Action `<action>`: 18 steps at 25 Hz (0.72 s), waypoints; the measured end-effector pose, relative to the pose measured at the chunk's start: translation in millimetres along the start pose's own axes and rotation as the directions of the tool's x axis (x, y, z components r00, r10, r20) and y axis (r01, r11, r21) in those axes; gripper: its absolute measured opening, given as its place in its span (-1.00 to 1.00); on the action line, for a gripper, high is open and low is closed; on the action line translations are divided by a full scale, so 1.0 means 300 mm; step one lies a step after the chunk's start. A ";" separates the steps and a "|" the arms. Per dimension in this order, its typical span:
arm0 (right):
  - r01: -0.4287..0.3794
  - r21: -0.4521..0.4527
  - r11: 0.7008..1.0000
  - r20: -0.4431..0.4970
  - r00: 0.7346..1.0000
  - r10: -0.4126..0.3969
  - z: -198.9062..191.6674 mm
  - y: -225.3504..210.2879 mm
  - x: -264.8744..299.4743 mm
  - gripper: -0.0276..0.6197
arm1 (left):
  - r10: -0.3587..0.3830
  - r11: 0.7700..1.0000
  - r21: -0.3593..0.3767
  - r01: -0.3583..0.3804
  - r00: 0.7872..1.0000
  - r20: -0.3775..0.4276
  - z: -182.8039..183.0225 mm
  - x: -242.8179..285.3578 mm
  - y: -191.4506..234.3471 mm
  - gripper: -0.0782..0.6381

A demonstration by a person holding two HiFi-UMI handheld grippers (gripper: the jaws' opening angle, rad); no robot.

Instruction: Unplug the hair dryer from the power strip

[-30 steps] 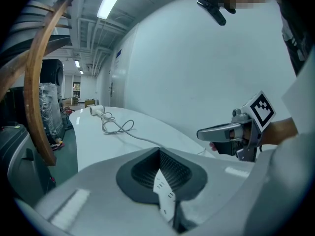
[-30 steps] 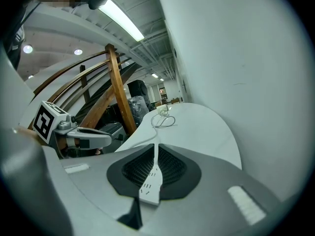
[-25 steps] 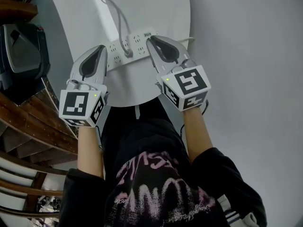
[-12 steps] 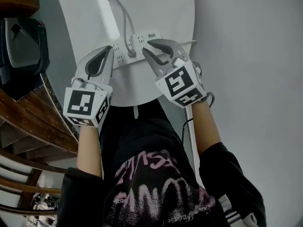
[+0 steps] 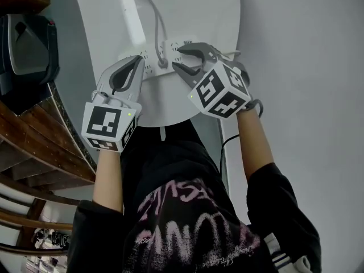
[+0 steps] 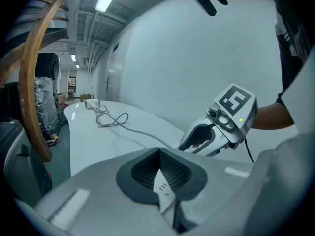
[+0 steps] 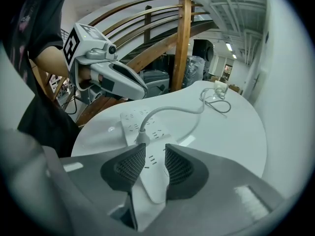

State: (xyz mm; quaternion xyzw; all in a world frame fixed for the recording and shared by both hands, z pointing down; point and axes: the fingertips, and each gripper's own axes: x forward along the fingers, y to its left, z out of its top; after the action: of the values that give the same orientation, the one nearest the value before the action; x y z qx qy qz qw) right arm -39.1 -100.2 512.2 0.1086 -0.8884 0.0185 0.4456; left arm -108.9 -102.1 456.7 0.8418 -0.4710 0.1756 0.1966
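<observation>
While the person's torso (image 5: 182, 209) fills the lower head view, the white round-ended counter (image 5: 193, 16) occupies the upper field, with curved wooden railing (image 5: 34, 152) to its left. The same railing (image 7: 183, 38) rises behind the counter (image 7: 236, 127) in the right gripper view.

Left gripper (image 5: 138, 58): lies on the counter at the left end of the power strip (image 5: 151, 54). In its own view the tongs (image 6: 161, 168) are closed on a white corner of the strip, slots visible between the dark pads.

Right gripper (image 5: 179, 58): angled down over the strip's right end. Its tongs (image 7: 155, 151) stand wide and have just been opening. The end of the power strip (image 7: 155, 168) lies between the two pads, though neither pad presses on it.

Power strip: flat on the counter near its rounded edge, lying crosswise between the two grippers.

Cable (image 7: 182, 111): grey, running from the strip across the counter to a loose coil.

Hair dryer (image 7: 220, 87): small and white, resting at the far end of the counter, well apart from the strip. It also appears in the left gripper view (image 6: 91, 103).

Plug (image 7: 142, 138): seated upright in a socket of the strip, just beyond the right tongs' tips.
</observation>
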 end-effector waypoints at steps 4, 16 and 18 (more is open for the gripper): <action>-0.054 -0.048 0.997 -0.037 0.998 0.053 0.002 0.012 0.022 -0.44 | -0.012 1.000 -0.002 0.012 1.000 -0.005 -0.007 0.002 -0.009 -0.78; -0.164 -0.149 0.975 -0.155 0.978 0.141 -0.013 0.019 0.052 -0.37 | -0.065 0.998 -0.007 0.065 0.998 -0.019 -0.021 0.016 -0.051 -0.78; -0.176 -0.164 0.971 -0.176 0.973 0.146 -0.017 0.020 0.061 -0.37 | -0.075 0.997 -0.009 0.075 0.997 -0.021 -0.021 0.017 -0.053 -0.78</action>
State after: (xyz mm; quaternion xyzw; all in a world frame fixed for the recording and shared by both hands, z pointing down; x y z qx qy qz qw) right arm -46.9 -97.0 530.1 -0.0064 -0.8529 -0.0164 0.5217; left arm -93.3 -95.2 462.0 0.8561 -0.4378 0.1752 0.2114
